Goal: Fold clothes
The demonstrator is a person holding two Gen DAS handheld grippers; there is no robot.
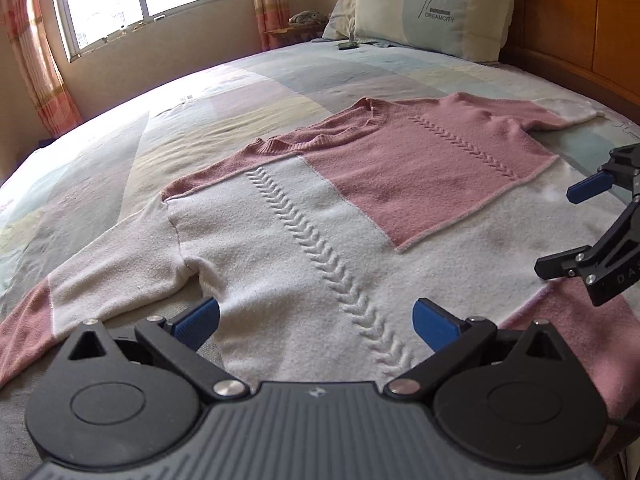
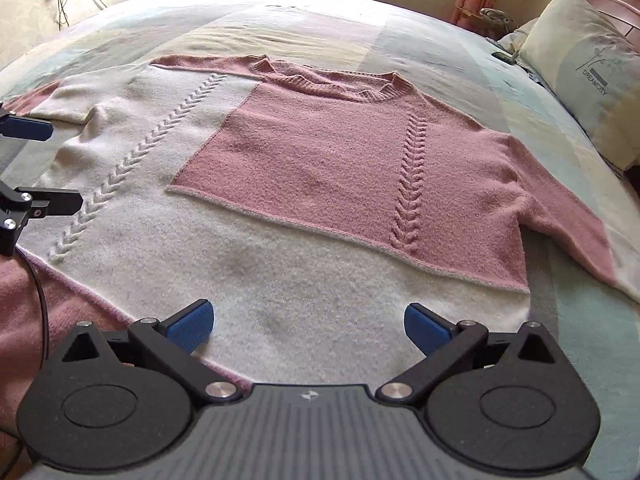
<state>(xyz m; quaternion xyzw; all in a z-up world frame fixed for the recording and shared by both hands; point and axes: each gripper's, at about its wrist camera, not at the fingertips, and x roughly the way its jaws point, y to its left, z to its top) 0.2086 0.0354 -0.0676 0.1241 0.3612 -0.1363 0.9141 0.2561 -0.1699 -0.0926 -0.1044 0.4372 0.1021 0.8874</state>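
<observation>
Sweater [image 2: 320, 168] spread flat, front up, sleeves out on bed [image 2: 320, 20], unfolded; left gripper [image 1: 316, 320] and right gripper [image 2: 308, 320] both gaping wide, holding nothing, poised at hem; probably calls for pinching an edge.

both claws wide open: left claw [image 1: 316, 322] & right claw [image 2: 309, 326], side by side.

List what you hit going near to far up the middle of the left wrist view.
Left gripper → sweater's white lower panel → sweater's pink upper block → ribbed collar → pastel bedspread → pillow.
</observation>
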